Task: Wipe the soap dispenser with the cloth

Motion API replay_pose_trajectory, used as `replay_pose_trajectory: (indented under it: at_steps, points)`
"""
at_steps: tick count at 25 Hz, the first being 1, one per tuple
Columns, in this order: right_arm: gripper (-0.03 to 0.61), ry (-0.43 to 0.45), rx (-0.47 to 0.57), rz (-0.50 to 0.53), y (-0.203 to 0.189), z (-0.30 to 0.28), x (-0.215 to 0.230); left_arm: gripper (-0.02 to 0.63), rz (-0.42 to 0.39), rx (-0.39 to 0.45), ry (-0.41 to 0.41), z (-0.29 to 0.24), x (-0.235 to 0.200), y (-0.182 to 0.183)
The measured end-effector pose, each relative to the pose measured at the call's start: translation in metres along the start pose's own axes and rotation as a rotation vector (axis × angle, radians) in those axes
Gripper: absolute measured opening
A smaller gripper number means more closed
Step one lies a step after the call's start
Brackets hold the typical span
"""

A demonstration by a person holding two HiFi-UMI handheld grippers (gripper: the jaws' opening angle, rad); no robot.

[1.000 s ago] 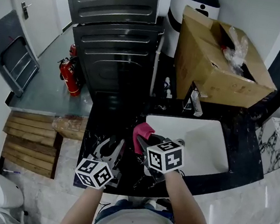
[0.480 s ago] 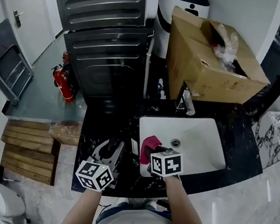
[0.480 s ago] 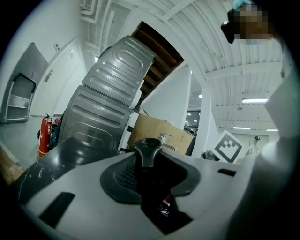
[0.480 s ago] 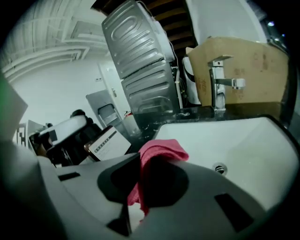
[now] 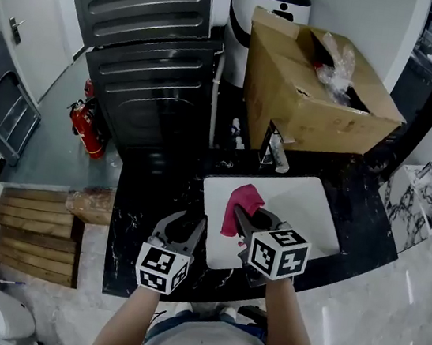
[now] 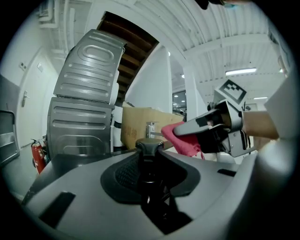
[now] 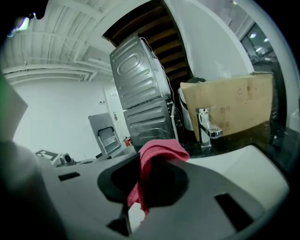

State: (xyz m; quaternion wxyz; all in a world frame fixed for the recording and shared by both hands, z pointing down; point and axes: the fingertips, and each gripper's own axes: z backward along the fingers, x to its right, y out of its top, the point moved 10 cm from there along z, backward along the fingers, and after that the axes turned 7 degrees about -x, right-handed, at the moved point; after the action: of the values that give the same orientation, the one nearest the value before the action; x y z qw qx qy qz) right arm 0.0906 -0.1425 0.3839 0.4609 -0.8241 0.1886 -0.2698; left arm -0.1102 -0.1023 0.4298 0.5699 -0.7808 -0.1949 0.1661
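A black soap dispenser with a pump top stands between the jaws of my left gripper, which are closing on it. In the head view the left gripper hovers over the black counter's front, with the dispenser a dark shape in it. My right gripper is shut on a pink cloth over the sink's left part. The cloth drapes out of the right gripper's jaws. From the left gripper view, the cloth hangs just right of the pump, apart from it.
A white sink with a chrome faucet lies right of the grippers. Behind it stands an open cardboard box. Dark stacked appliances rise at the back left, with a red fire extinguisher beside them.
My right gripper has carried the cloth up and to the right, from the sink's left rim to over the basin. The left gripper has shifted right and rolled.
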Motion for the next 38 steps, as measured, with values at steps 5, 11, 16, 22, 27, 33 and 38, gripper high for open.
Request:
replay_pose_trajectory:
  at_steps: [5, 11, 16, 22, 27, 33, 38]
  points:
    - [0.049, 0.165, 0.050, 0.084, 0.022, 0.005, -0.029, 0.117, -0.033, -0.003, 0.002, 0.000, 0.001, 0.000]
    - [0.049, 0.368, -0.074, 0.440, 0.033, -0.025, -0.095, 0.118, -0.060, -0.004, -0.002, -0.001, 0.003, 0.001]
    - [0.049, 0.342, -0.207, 0.593, 0.026, -0.043, -0.105, 0.120, -0.059, 0.005, -0.003, 0.000, 0.002, 0.000]
    - [0.049, 0.318, -0.226, 0.572, 0.036, -0.049, -0.084, 0.118, -0.056, 0.011, -0.010, -0.001, 0.001, -0.001]
    - [0.049, 0.228, -0.207, 0.450, 0.043, -0.046, -0.058, 0.120, -0.060, -0.003, -0.033, -0.001, -0.001, -0.001]
    - [0.049, 0.122, -0.085, 0.305, 0.043, -0.014, -0.035, 0.143, -0.236, -0.113, -0.054, 0.000, 0.002, 0.012]
    - [0.049, 0.049, -0.075, 0.197, 0.029, 0.008, -0.012, 0.169, -0.175, -0.124, -0.079, 0.000, 0.000, 0.010]
